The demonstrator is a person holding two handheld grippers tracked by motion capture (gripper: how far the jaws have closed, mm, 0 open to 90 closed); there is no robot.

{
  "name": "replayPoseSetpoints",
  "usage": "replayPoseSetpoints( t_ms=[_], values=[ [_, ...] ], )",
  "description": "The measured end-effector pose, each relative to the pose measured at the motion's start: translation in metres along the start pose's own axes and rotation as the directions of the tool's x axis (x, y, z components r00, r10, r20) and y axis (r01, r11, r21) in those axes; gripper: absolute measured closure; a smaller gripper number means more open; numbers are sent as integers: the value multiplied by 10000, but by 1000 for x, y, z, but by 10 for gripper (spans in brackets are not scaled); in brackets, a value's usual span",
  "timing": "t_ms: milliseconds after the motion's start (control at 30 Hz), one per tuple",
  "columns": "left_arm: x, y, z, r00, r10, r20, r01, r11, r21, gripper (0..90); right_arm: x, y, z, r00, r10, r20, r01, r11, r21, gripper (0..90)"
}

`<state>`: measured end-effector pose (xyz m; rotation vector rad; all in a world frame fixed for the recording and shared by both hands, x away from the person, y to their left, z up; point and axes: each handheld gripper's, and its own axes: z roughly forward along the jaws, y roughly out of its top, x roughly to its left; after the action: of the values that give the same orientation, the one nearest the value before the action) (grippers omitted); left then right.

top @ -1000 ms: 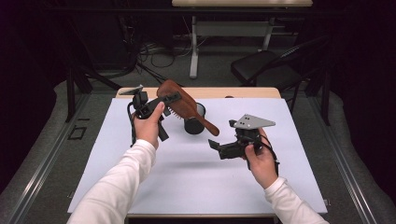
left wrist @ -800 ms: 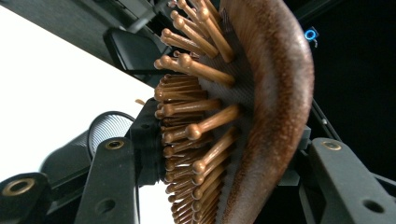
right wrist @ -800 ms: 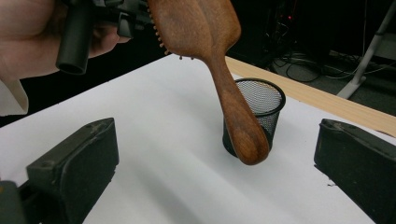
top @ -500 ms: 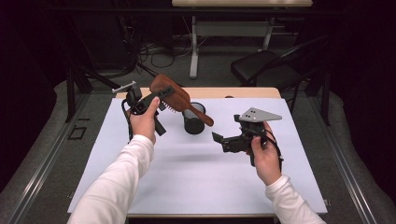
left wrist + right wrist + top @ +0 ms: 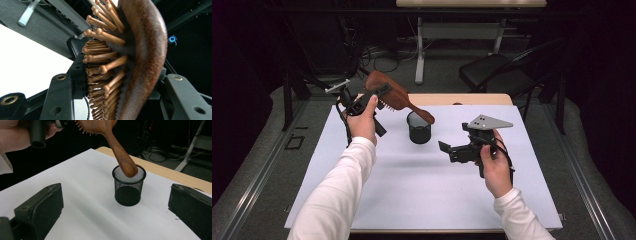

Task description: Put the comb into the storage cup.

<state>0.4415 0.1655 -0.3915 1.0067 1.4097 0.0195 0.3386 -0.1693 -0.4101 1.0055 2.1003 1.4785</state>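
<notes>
While I hold the brush tilted, handle end lowest, these are my notes, left to right
Left gripper (image 5: 379, 95): clenched on the head of the wooden hairbrush (image 5: 394, 96); in my left gripper view the bristles face one jaw and the curved wooden back the other
Hairbrush: raised off the table, sloping down and away from my left gripper toward my right, its handle tip (image 5: 128, 168) at the mouth of the cup
Mesh cup (image 5: 419, 128): upright on the white mat (image 5: 412, 200), between my two grippers, nearer the left one
Right gripper (image 5: 451, 150): released, jaws wide apart and holding nothing, aimed at the cup and apart from it
Step in hand: I judge it to be standing the brush in the cup, handle first
Doing it well: steepen the brush so the handle drops inside the rim, not onto it; lower slowly, since the light cup could tip; keep the right gripper ready to steady its wall; let go only when the handle rests on the bottom
</notes>
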Motion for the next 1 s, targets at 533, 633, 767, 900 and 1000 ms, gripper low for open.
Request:
replayPoseSetpoints(
  t_ms=[533, 633, 767, 900, 1000],
  values=[
    [2, 10, 1, 9983, 129, -575, -163, 9982, -582, 482, -1, -3, -6, 9999, 157, -49, -158, 9996, -214, 0],
    [2, 10, 3, 9973, 140, -725, -183, 9981, -585, 482, -1, -3, -7, 9998, 185, -118, -188, 9995, -257, 0],
    [3, 10, 4, 9959, 219, -873, -272, 9979, -596, 482, -2, -4, -8, 9995, 276, -132, -280, 9993, -266, 0],
    [4, 10, 4, 9944, 305, -1013, -376, 9969, -693, 482, -4, -4, -10, 9993, 338, -128, -342, 9989, -330, 0],
    [5, 10, 5, 9923, 452, -1152, -534, 9962, -695, 483, -4, -4, -10, 9991, 384, -165, -389, 9987, -337, 0]
  ],
)
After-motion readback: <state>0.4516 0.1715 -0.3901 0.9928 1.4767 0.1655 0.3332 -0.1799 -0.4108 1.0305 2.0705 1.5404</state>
